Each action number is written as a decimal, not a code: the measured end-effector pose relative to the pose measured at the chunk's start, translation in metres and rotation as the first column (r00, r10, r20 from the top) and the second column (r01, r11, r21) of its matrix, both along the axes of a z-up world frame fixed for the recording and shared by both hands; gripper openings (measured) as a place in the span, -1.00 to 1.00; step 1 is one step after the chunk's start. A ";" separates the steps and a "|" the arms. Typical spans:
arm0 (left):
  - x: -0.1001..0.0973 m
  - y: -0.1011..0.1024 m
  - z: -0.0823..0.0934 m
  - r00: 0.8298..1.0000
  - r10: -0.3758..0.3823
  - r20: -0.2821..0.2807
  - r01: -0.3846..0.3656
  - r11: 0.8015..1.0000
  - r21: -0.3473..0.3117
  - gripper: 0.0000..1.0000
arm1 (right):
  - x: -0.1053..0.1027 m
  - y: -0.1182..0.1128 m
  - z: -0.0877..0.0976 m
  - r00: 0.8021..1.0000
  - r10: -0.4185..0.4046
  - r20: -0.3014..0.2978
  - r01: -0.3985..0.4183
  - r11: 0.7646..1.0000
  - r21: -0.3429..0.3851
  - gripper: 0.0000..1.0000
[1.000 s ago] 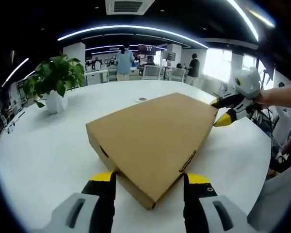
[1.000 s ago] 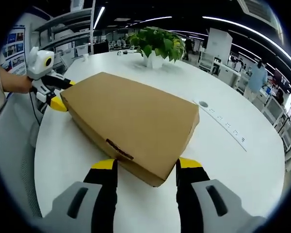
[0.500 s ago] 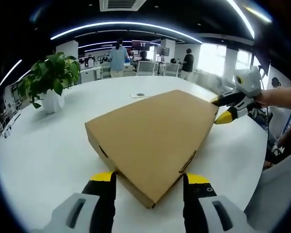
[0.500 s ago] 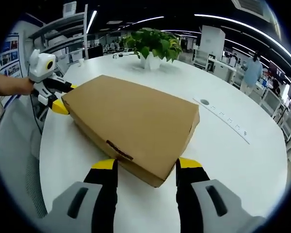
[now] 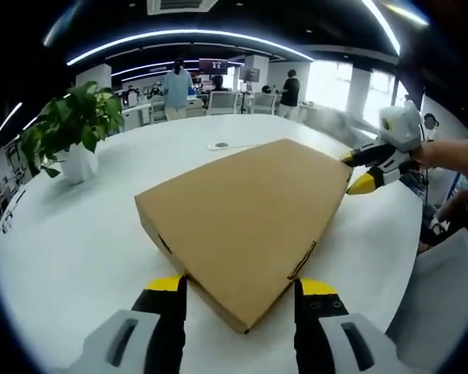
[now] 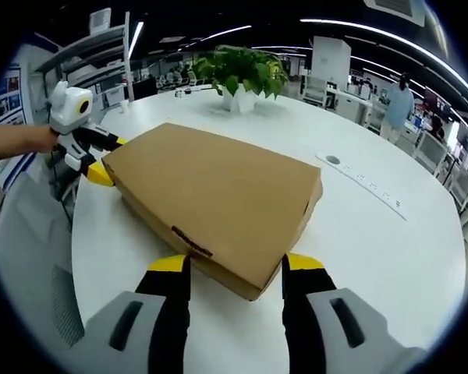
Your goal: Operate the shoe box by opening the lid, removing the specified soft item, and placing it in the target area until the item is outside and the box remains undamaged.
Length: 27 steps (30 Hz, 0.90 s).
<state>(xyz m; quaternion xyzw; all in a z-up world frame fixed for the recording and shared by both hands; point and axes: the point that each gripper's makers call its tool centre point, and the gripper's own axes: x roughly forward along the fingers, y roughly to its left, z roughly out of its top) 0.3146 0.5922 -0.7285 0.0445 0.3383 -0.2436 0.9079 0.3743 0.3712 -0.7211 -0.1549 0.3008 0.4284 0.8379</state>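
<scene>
the closed brown cardboard shoe box hides its contents; distant standing people are too small to make out.

The left gripper was held low and level, its two yellow-tipped black fingers spread wide apart and pointing forward, one to each side of a near corner of the shoe box. The right gripper sat in the same pose at the opposite corner, its fingers likewise parted and straddling the cardboard edge. Seen from the left gripper view, the right gripper reached in from the right, carried by a bare forearm. From the right gripper view, the left gripper came in from the left, a hand behind it.
</scene>
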 end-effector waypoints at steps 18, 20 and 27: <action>-0.004 0.029 -0.001 0.995 -0.090 -0.049 0.091 0.995 0.027 0.11 | -0.024 0.024 0.001 0.998 -0.054 -0.014 0.055 0.998 0.011 -0.20; -0.005 0.033 0.000 0.994 -0.097 -0.052 0.099 0.995 0.027 0.11 | -0.027 0.027 0.001 0.998 -0.056 -0.011 0.056 0.998 0.012 -0.21; -0.008 0.045 0.000 0.990 -0.120 -0.076 0.123 0.992 0.025 0.10 | -0.037 0.037 0.001 0.998 -0.069 -0.010 0.070 0.997 0.015 -0.23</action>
